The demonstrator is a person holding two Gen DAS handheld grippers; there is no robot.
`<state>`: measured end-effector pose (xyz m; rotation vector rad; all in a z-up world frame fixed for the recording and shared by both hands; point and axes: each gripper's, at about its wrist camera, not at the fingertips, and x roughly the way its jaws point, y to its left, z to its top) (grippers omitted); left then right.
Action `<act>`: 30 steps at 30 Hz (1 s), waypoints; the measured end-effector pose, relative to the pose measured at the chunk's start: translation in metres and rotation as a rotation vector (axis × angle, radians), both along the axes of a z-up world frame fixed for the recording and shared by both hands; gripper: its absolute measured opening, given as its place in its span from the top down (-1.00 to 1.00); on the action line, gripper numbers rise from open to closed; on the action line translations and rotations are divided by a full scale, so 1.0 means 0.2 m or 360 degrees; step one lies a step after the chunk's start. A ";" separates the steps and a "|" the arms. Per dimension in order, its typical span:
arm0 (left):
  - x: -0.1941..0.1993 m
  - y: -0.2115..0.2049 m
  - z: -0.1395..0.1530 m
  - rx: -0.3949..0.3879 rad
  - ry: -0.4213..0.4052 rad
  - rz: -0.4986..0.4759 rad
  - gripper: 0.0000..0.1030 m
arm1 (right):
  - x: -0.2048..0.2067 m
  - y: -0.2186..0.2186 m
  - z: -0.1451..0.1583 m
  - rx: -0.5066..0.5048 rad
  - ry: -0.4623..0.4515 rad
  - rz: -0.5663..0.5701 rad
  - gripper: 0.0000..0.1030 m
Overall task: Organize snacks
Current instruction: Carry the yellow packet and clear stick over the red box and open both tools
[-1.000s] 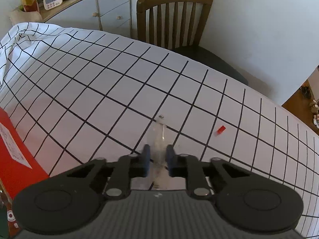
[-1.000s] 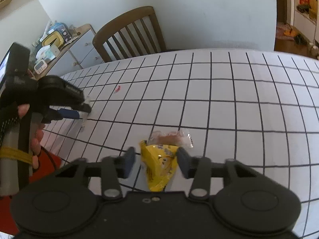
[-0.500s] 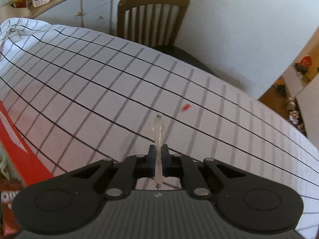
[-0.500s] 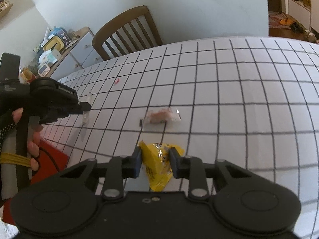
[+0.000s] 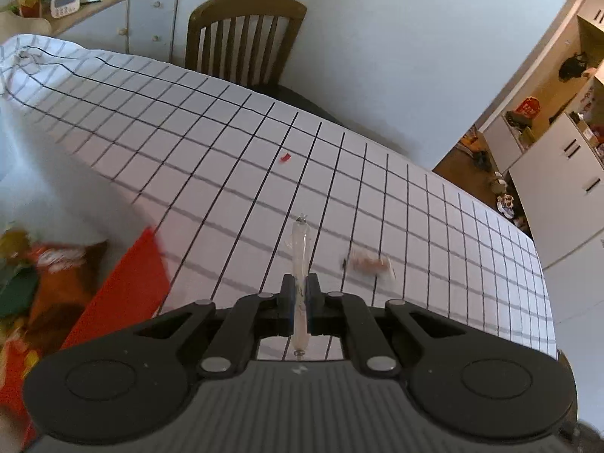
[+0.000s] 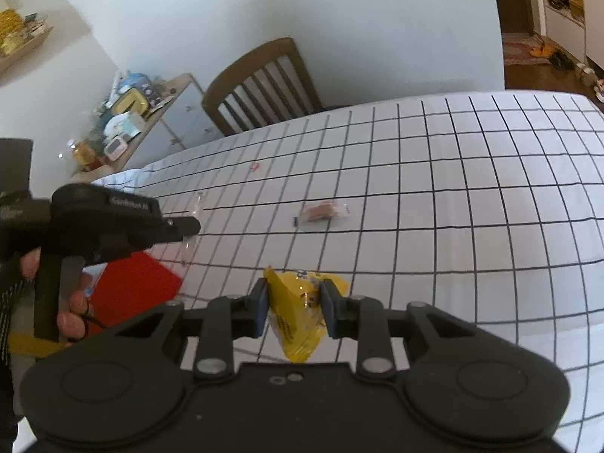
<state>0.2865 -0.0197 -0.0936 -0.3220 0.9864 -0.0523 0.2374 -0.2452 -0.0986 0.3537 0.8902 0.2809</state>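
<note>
My left gripper is shut on a thin clear-wrapped snack stick and holds it above the checked tablecloth. It also shows in the right wrist view, held by a hand at the left. My right gripper is shut on a yellow snack packet, raised over the table. A small clear-wrapped pinkish snack lies on the cloth ahead; it also shows in the left wrist view. A red box with snack bags in it sits at the lower left.
A wooden chair stands at the table's far edge. A cluttered cabinet is at the back left. A tiny red scrap lies on the cloth. A doorway and cupboards are at the right.
Both grippers have risen with their snacks. My left gripper shut on the stick and swung toward the red box. My right gripper closed on the yellow packet and lifted it.
</note>
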 end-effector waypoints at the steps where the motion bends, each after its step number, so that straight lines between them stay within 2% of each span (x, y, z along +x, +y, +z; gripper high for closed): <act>1: -0.04 0.01 0.02 -0.0016 -0.0009 -0.0007 0.90 | -0.02 0.01 0.02 -0.0001 -0.0010 0.0022 0.47; 8: -0.35 0.14 0.18 -0.0109 -0.0123 -0.0032 0.90 | -0.14 0.11 0.15 0.0023 -0.0093 0.0154 0.47; 15: -0.61 0.22 0.29 -0.0103 -0.0207 -0.0068 0.90 | -0.25 0.19 0.23 0.0049 -0.0162 0.0257 0.47; 22: -0.80 0.33 0.36 -0.0075 -0.0257 -0.0047 0.90 | -0.30 0.30 0.33 0.0059 -0.0187 0.0365 0.47; 30: -0.90 0.60 0.45 -0.0079 -0.0336 0.0058 0.90 | -0.26 0.55 0.44 0.0036 -0.0256 0.0520 0.47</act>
